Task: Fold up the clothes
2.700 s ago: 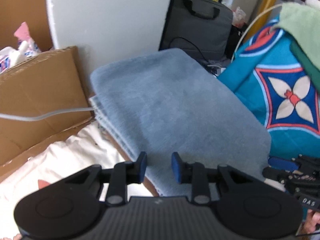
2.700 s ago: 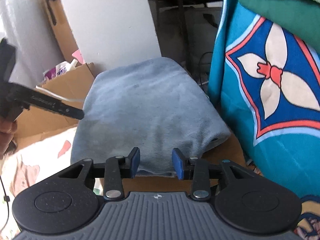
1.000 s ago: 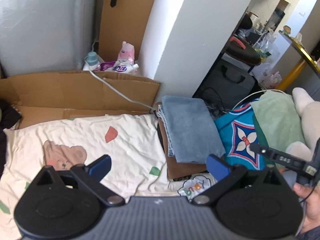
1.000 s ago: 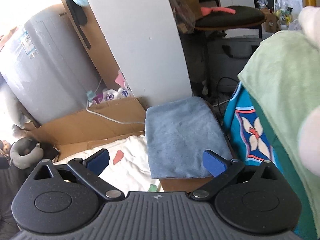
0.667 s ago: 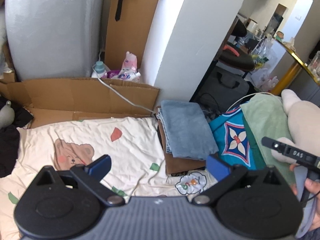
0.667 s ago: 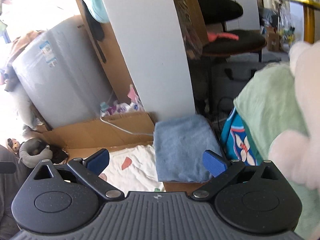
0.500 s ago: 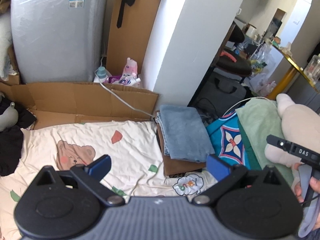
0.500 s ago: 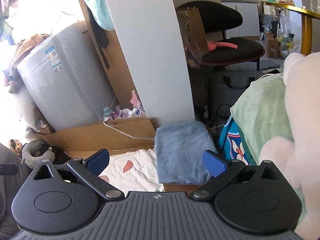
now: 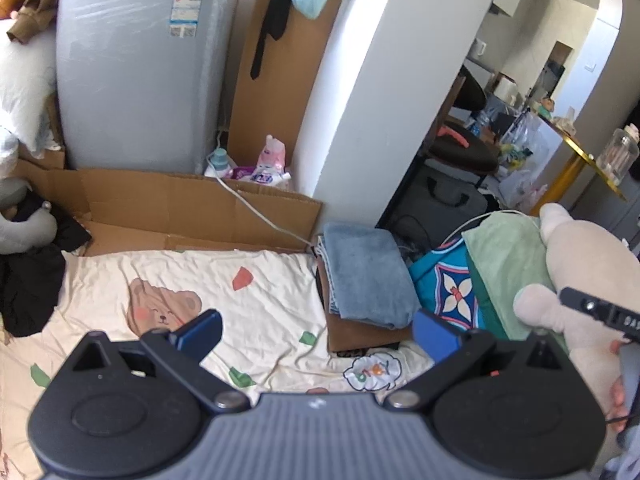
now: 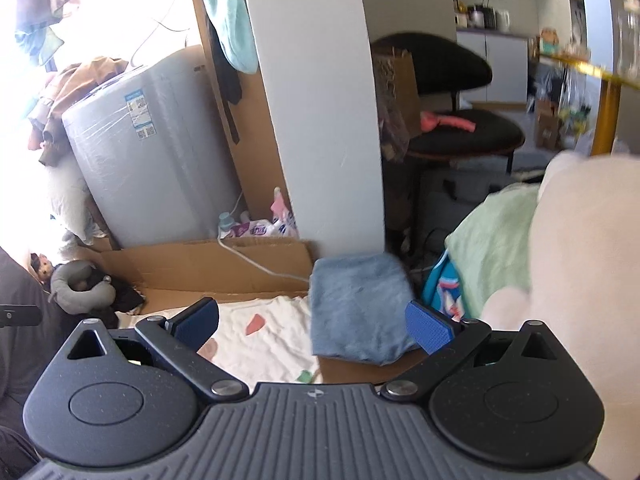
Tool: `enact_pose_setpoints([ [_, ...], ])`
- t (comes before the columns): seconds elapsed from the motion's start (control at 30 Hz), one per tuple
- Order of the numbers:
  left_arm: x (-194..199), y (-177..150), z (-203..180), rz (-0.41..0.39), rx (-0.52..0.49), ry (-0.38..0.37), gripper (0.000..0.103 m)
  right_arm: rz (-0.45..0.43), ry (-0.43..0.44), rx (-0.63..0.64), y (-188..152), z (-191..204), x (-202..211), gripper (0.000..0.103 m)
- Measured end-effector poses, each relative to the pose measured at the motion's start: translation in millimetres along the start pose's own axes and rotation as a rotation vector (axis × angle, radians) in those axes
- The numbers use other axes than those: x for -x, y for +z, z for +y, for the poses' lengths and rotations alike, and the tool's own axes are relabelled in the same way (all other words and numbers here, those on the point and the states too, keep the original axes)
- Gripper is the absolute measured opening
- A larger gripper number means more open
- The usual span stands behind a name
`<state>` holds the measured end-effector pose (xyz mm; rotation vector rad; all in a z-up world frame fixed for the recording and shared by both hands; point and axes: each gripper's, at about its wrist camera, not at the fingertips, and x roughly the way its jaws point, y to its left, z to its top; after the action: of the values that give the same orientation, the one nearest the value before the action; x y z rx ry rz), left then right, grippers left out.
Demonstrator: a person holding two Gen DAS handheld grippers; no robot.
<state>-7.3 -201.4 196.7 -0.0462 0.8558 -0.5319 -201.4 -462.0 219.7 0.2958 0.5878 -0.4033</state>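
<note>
Above the cream bear-print sheet I hold the left gripper with its blue pads spread wide, grasping nothing and touching nothing. My right gripper is spread just as wide and likewise empty. Ahead, the folded blue towel lies on a brown stack, beside the sheet's right edge

Both wrist cameras look from well back, down across the bear-print sheet. Both views share the folded blue towel, cardboard, white pillar and grey appliance.
</note>
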Motion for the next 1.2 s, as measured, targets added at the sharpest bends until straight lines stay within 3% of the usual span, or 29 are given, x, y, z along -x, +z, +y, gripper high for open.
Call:
enact_pose_setpoints([
  [0.23,14,-6,5,-0.024,0.012,0.036,0.103,0.011,0.015,0.003,1,4,15,0.102],
  [0.5,22,-22,-2,-0.049,-0.001,0.092,0.103,0.076,0.057,0.011,-26,29,-7,0.102],
  [0.7,16,-38,4,-0.055,0.022,0.107,0.103,0.092,0.077,0.097,-37,57,-20,0.102],
  [1.2,-3,-40,45,-0.037,0.071,0.153,0.103,0.146,0.084,0.135,-15,89,-50,0.102],
])
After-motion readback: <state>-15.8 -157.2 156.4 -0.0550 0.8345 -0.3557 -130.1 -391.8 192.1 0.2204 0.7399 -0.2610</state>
